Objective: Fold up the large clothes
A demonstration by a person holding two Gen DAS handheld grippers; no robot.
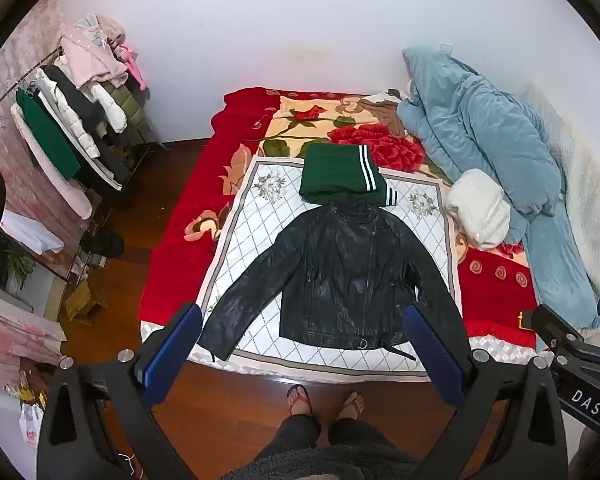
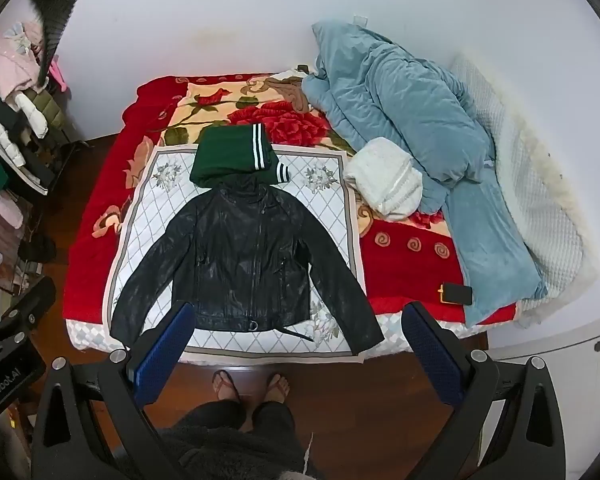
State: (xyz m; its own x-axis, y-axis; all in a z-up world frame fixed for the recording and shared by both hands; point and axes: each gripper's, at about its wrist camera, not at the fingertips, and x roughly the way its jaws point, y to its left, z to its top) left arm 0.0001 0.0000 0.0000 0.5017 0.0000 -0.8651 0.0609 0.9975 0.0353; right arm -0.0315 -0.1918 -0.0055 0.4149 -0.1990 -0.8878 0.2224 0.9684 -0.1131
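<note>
Overhead, we hold the left gripper [image 1: 302, 350] and right gripper [image 2: 296, 346] with jaws spread wide and holding nothing, above the bed's near edge. Before us the black leather jacket [image 2: 244, 260] lies flat, front up, sleeves splayed, on a white diamond-patterned cloth [image 2: 332, 216] over the red floral blanket [image 2: 404, 276]. A folded green garment [image 2: 228, 156] touches its collar; a blue quilt [image 2: 412, 128] is heaped to the right.

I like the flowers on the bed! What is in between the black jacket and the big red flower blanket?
A white diamond-patterned mat lies spread under the black jacket, on top of the red flower blanket. Both views show it.
</note>
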